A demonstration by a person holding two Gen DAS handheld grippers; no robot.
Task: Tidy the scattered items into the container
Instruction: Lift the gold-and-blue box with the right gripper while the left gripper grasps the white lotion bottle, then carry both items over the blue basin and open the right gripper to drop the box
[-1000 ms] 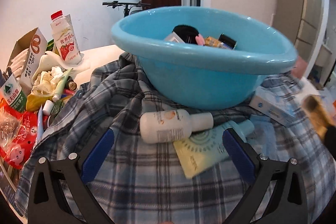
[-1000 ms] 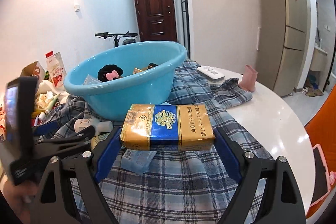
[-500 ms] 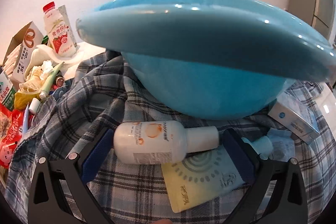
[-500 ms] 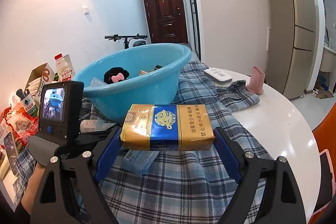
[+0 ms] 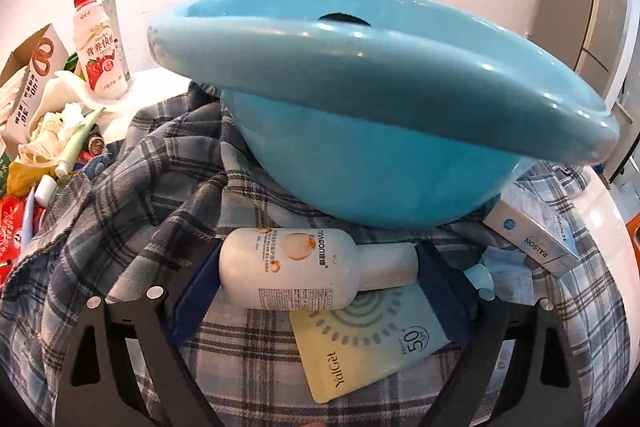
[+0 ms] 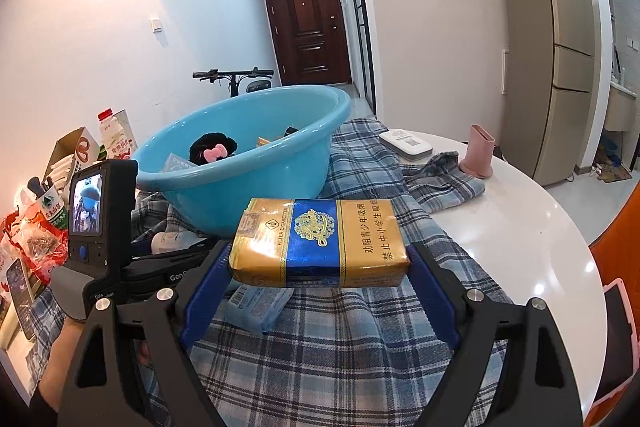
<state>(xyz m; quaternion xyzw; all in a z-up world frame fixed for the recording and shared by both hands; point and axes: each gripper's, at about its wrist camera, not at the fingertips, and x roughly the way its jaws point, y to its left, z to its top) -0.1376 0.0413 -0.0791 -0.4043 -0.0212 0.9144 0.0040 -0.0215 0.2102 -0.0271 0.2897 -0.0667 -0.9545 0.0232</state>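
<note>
A blue basin [image 5: 360, 115] stands on a plaid cloth [image 5: 120, 219] and also shows in the right wrist view [image 6: 256, 163], holding a black hair clip [image 6: 212, 151] and small packets. My left gripper [image 5: 318, 267] has its pads at both ends of a white lotion bottle [image 5: 296, 273] lying below the basin; contact is not clear. A yellow-blue sunscreen sachet [image 5: 368, 343] lies under the bottle. My right gripper [image 6: 320, 259] is shut on a gold-and-blue cigarette carton [image 6: 320, 243], held above the cloth.
A white RAISON box [image 5: 532, 239] and a blue tube [image 5: 488, 275] lie right of the bottle. Snack packets, a milk bottle [image 5: 100, 47] and cartons crowd the table's left. A pink holder [image 6: 478, 155] and a white device [image 6: 406, 145] sit at the back right.
My left gripper has moved down and forward until its pads flank the white bottle. My right gripper has lifted slightly with the carton still in it.
</note>
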